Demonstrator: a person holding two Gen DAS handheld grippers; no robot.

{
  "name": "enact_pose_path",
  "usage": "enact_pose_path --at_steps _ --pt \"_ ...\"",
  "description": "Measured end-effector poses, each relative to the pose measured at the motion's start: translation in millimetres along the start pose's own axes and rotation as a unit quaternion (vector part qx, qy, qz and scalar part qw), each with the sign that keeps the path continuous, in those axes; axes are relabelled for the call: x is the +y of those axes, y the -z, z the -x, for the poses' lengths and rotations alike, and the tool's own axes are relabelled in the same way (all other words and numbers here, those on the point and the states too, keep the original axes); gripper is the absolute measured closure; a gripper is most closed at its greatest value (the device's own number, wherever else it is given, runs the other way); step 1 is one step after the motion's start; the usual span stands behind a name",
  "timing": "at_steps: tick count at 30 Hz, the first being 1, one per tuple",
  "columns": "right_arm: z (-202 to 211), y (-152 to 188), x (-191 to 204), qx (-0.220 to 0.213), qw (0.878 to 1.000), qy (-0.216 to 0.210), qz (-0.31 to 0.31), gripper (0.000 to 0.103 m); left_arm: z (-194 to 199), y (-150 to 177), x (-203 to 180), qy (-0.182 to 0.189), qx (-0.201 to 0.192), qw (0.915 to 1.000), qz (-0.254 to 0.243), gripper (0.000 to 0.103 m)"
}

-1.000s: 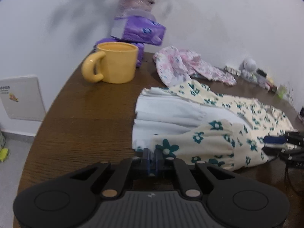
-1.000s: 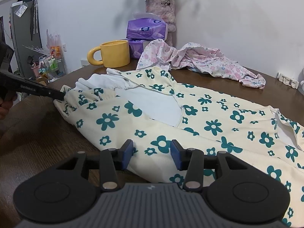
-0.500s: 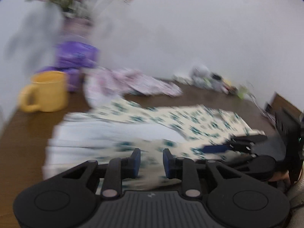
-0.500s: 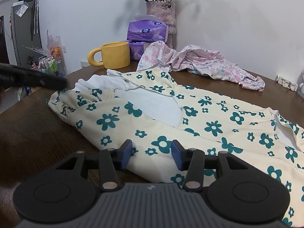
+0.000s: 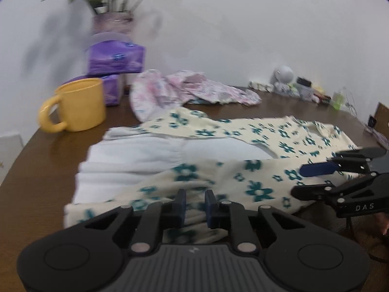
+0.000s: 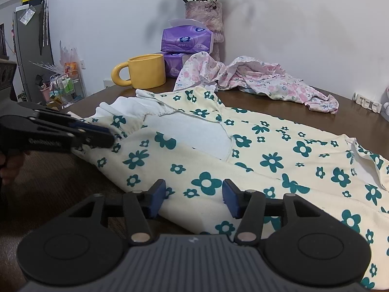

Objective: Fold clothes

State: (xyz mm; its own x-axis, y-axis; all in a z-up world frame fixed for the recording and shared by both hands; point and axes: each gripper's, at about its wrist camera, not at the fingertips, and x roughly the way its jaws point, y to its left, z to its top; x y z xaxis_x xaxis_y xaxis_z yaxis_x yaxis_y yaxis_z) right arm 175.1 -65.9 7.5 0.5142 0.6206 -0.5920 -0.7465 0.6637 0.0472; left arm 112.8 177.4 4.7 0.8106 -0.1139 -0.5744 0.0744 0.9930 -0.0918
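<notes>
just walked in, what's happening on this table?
A person with a gripper in each hand is folding the cream garment with teal flowers on the wooden table. The left gripper is at its gathered end, jaws narrow and just closing, cloth between them. The right gripper straddles the near folded edge, jaws just opening. A pink floral garment lies unfolded behind.

A yellow mug (image 6: 145, 71) stands on the brown wooden table (image 6: 316, 112) near the wall. Behind it sit two stacked purple tissue packs (image 6: 186, 39) and a flower vase (image 6: 206, 15).
</notes>
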Motion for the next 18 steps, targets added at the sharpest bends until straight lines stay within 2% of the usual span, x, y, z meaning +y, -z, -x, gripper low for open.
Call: enact_pose_path --at_steps 6,12,15,18 --pt "-1 0 1 0.001 1.0 0.002 0.002 0.048 8 2 30 -0.053 0.001 0.9985 0.015 0.087" --pt "-1 1 1 0.002 1.0 0.004 0.004 0.046 8 4 40 -0.047 -0.003 0.9986 0.025 0.087" --pt "-1 1 1 0.002 1.0 0.004 0.004 0.046 8 5 46 -0.047 -0.005 0.9981 0.04 0.092" --pt "-1 1 1 0.002 1.0 0.005 0.004 0.045 9 4 49 -0.057 -0.004 0.9972 0.048 0.093"
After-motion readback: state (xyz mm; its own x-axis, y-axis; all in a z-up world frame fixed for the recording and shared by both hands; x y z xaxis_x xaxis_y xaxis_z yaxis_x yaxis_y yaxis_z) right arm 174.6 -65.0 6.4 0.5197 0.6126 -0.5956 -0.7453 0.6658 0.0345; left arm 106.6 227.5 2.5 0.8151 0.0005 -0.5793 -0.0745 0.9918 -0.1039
